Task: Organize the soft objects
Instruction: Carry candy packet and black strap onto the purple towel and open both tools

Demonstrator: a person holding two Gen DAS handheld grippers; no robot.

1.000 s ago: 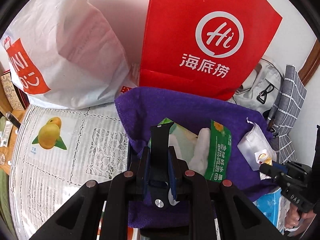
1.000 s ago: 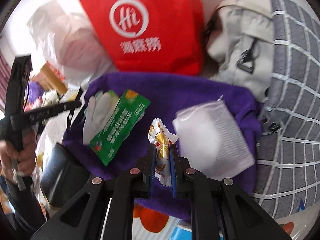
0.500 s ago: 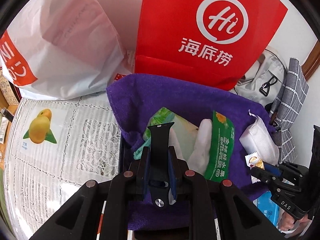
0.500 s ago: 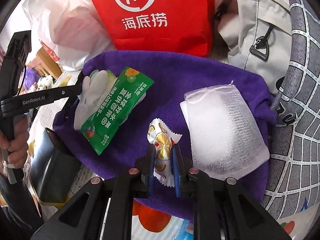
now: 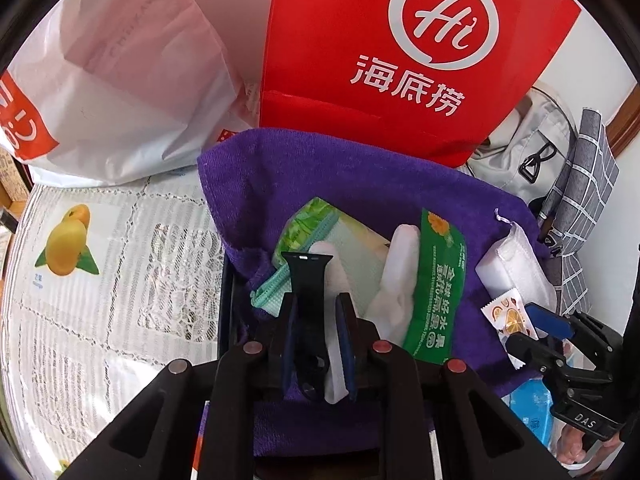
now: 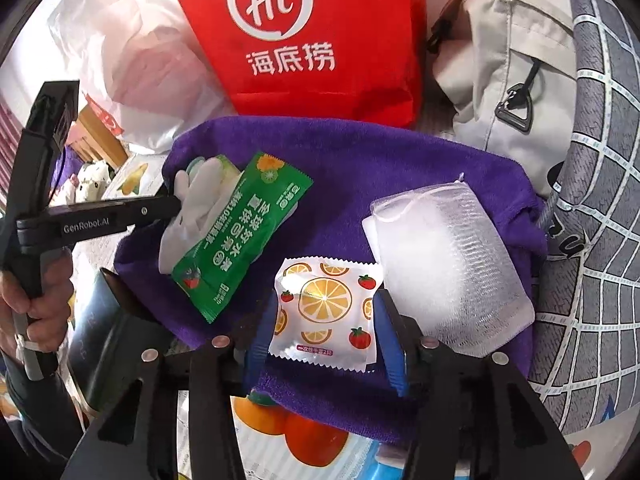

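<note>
Flat green zip pouch (image 5: 320,236): largely covered by white cloth glove (image 5: 400,280) and black strap (image 5: 306,280). Blue packet (image 5: 532,408): cut off behind purple towel (image 5: 320,168). Small print on green snack sachet (image 6: 240,232): unreadable.

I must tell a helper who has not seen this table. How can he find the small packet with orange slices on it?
Find the purple towel in front of the red bag. On its near edge, between the green sachet and the white mesh pouch, lies the packet. Only it is white with orange slices and strawberries printed on it.
</note>
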